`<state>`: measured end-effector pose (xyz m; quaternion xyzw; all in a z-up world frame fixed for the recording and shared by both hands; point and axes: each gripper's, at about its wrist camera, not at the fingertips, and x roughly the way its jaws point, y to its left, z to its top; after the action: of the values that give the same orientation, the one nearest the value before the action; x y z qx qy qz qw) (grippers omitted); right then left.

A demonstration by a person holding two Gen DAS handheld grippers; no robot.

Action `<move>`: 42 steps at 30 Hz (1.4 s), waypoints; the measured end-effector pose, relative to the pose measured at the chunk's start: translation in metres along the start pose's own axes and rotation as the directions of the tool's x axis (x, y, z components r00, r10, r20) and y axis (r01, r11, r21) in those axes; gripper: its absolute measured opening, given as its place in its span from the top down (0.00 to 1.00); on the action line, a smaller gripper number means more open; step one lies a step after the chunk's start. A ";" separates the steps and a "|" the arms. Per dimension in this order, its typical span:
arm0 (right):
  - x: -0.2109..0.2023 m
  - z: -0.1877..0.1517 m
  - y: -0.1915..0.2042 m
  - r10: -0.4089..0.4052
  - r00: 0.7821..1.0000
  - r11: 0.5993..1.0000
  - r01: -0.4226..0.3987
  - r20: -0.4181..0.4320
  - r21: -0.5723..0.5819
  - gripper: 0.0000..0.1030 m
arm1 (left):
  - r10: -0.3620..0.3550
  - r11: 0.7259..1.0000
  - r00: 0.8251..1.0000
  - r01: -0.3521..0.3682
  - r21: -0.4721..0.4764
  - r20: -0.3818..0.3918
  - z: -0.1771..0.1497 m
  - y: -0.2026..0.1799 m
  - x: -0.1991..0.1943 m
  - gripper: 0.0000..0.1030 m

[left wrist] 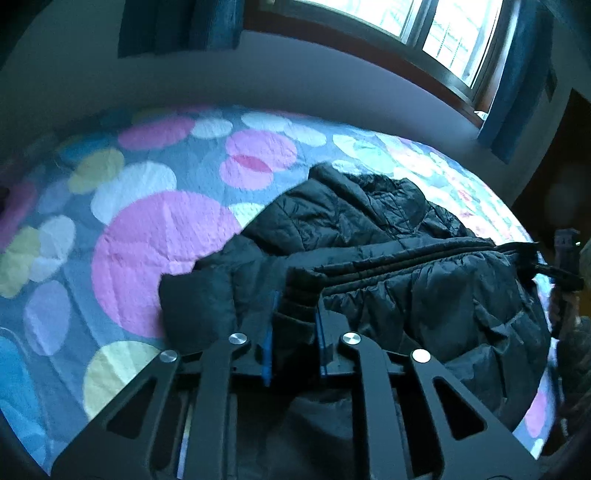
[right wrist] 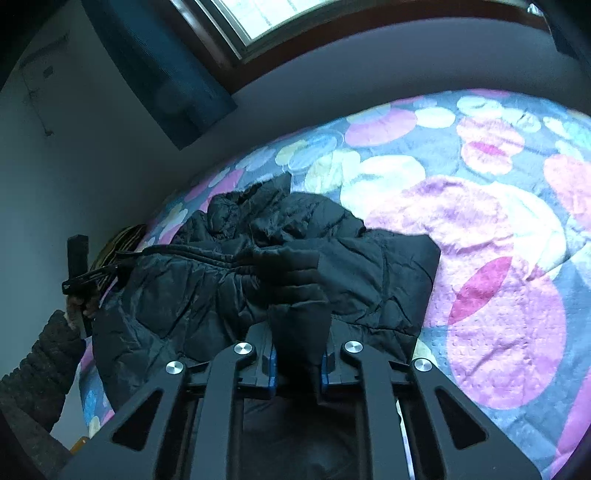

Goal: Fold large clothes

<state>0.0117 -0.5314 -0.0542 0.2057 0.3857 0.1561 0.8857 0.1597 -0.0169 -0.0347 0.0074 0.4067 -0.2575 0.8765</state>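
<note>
A black puffer jacket (left wrist: 406,288) lies crumpled on a bed with a quilt of coloured circles (left wrist: 147,240). My left gripper (left wrist: 295,325) is shut on a fold of its near hem, and dark fabric fills the gap between the blue pads (left wrist: 267,339). In the right wrist view the same jacket (right wrist: 207,295) spreads to the left, and my right gripper (right wrist: 298,354) is shut on another bunch of its near edge. The left gripper (right wrist: 88,277) shows there at the jacket's far left corner, with a hand (right wrist: 79,310) and a knitted sleeve behind it. The fabric hides both pairs of fingertips.
The quilt (right wrist: 498,295) extends well past the jacket on the far side. Behind the bed stand a pale wall, a window (left wrist: 424,29) and blue curtains (left wrist: 517,92). A striped object (right wrist: 118,243) sits by the bed's edge near the left hand.
</note>
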 end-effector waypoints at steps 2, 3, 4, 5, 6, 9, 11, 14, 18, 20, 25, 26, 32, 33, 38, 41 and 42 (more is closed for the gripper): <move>-0.011 0.004 0.007 -0.005 1.000 1.000 0.005 0.028 -0.013 0.85 | 0.037 0.999 0.999 -0.037 0.003 0.028 0.005 -0.006 -0.012 0.86; -0.015 0.006 0.010 -0.006 0.999 1.000 0.006 0.040 -0.020 0.86 | 0.050 0.999 0.998 -0.050 0.004 0.045 0.008 -0.009 -0.019 0.86; -0.020 0.010 0.014 -0.007 0.998 0.999 0.009 0.056 -0.031 0.86 | 0.060 0.998 0.996 -0.060 0.004 0.065 0.011 -0.011 -0.026 0.86; -0.024 0.014 0.017 -0.010 0.998 0.999 0.013 0.067 -0.038 0.86 | 0.064 0.998 0.994 -0.064 0.000 0.090 0.016 -0.014 -0.034 0.86; -0.028 0.020 0.021 -0.014 0.997 0.999 0.019 0.082 -0.049 0.86 | 0.070 0.998 0.991 -0.070 -0.002 0.111 0.022 -0.017 -0.041 0.86; -0.032 0.041 0.025 -0.024 0.993 0.998 0.031 0.115 -0.061 0.86 | 0.098 0.995 0.980 -0.099 -0.003 0.174 0.043 -0.024 -0.054 0.86; -0.029 0.061 0.023 -0.039 0.989 0.997 0.047 0.140 -0.053 0.86 | 0.114 0.993 0.974 -0.112 -0.020 0.197 0.061 -0.023 -0.053 0.86; -0.017 0.087 0.018 -0.064 0.985 0.997 0.071 0.157 -0.038 0.86 | 0.157 0.988 0.966 -0.151 -0.044 0.207 0.086 -0.019 -0.039 0.86; 0.025 0.119 0.001 -0.109 0.987 0.994 0.109 0.116 0.007 0.86 | 0.219 0.975 0.961 -0.209 -0.076 0.166 0.108 -0.002 0.005 0.87; 0.051 0.124 -0.010 -0.132 0.989 0.991 0.130 0.073 0.030 0.86 | 0.253 0.965 0.959 -0.242 -0.097 0.124 0.110 0.010 0.031 0.87; 0.109 0.113 -0.045 -0.171 0.985 0.981 0.173 -0.037 0.092 0.86 | 0.301 0.946 0.954 -0.296 -0.128 0.018 0.100 0.037 0.087 0.87; 0.116 0.111 -0.051 -0.173 0.983 0.978 0.178 -0.055 0.105 0.86 | 0.303 0.945 0.953 -0.301 -0.126 0.003 0.097 0.040 0.094 0.87; 0.147 0.095 -0.075 -0.160 0.978 0.971 0.180 -0.134 0.159 0.86 | 0.302 0.944 0.951 -0.308 -0.119 -0.062 0.084 0.051 0.127 0.87; 0.148 0.094 -0.075 -0.159 0.977 0.970 0.181 -0.139 0.160 0.85 | 0.300 0.944 0.951 -0.307 -0.122 -0.071 0.083 0.051 0.130 0.86; 0.155 0.090 -0.075 -0.167 0.974 0.969 0.191 -0.154 0.155 0.84 | 0.290 0.941 0.950 -0.306 -0.145 -0.117 0.074 0.059 0.149 0.85; 0.157 0.088 -0.076 -0.168 0.974 0.968 0.192 -0.152 0.161 0.84 | 0.284 0.940 0.950 -0.302 -0.159 -0.127 0.071 0.063 0.156 0.84; 0.157 0.086 -0.077 -0.167 0.974 0.968 0.191 -0.150 0.164 0.84 | 0.285 0.940 0.950 -0.303 -0.158 -0.126 0.070 0.064 0.157 0.84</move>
<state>0.1877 -0.5508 -0.1354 0.2369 0.4742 0.0541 0.8462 0.3228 -0.0472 -0.1127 0.0037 0.4662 -0.0861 0.8805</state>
